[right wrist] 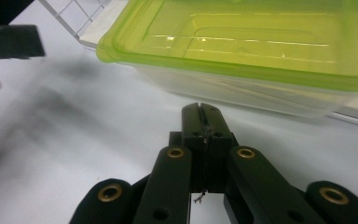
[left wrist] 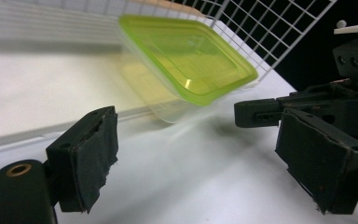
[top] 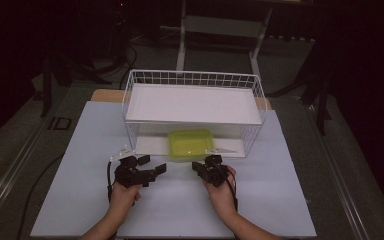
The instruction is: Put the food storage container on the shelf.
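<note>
High view: the lidded green container sits on the lower shelf of the white wire rack, at the shelf's front edge, at 12 o'clock from both hands.
Left gripper: on the desk at 7 o'clock from the container, clear of it.
Right gripper: at 5 o'clock from the container, just short of it.
Left gripper view: jaws stand wide apart with nothing between them; the container lies ahead at 12 o'clock, the other gripper at 3 o'clock.
Risk, left: spread jaws could catch the rack wire (the mesh is close behind the lid).
Right gripper view: the right gripper has its jaws pressed together, empty, its tip near the container wall.
Risk, right: a closed tip would likely shove the container deeper under the upper shelf, or tip it off the shelf edge.
</note>
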Tool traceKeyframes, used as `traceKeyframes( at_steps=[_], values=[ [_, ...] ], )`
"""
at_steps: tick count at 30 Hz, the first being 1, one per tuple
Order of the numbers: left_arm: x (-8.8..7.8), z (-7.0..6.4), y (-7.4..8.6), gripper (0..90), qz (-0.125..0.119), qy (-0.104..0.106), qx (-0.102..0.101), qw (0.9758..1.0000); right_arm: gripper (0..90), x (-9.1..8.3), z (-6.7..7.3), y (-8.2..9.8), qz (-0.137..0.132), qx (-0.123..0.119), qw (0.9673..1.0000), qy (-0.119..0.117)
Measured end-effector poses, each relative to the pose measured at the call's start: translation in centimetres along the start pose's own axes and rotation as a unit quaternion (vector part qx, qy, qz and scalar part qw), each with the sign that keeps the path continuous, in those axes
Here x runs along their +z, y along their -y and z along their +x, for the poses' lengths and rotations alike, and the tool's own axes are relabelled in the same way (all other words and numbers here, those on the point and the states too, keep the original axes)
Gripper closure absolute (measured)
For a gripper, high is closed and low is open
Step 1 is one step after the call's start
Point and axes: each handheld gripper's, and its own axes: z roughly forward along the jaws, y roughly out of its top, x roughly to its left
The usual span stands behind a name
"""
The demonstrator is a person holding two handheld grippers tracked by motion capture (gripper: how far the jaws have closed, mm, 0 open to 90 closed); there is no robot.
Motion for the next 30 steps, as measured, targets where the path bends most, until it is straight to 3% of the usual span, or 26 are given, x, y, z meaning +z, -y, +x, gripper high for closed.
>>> traceKeyframes(
  at_steps=[2,4,7,12,17,28,30],
  values=[
    [-0.1,0.0,0.0,1.5,0.005,-0.002,0.010,0.9999,89.8,0.6,0.1,-0.1,-0.001,-0.004,1.0000,0.003],
    [-0.2,-0.2,0.1,1.5,0.000,-0.015,0.025,0.9996,89.8,1.1,0.2,-0.3,-0.002,-0.004,0.9999,0.009],
    [-0.3,-0.3,0.1,1.5,-0.001,-0.019,0.037,0.9991,89.9,1.8,-0.2,-0.8,-0.007,0.001,0.9999,0.015],
    [-0.3,-0.3,0.2,1.5,-0.016,-0.020,0.045,0.9987,89.8,2.9,-0.6,-1.6,-0.015,0.010,0.9995,0.026],
    [0.0,-0.7,0.4,1.5,-0.009,-0.030,0.066,0.9973,89.7,3.7,-0.9,-2.7,-0.024,0.010,0.9990,0.037],
    [0.0,-1.1,0.6,1.5,-0.010,-0.024,0.077,0.9967,88.8,4.9,-1.8,-5.2,-0.037,0.047,0.9970,0.049],
    [-0.1,-1.1,0.6,1.5,-0.011,-0.025,0.078,0.9965,88.8,5.1,-1.9,-5.4,-0.038,0.043,0.9972,0.048]
  ],
)
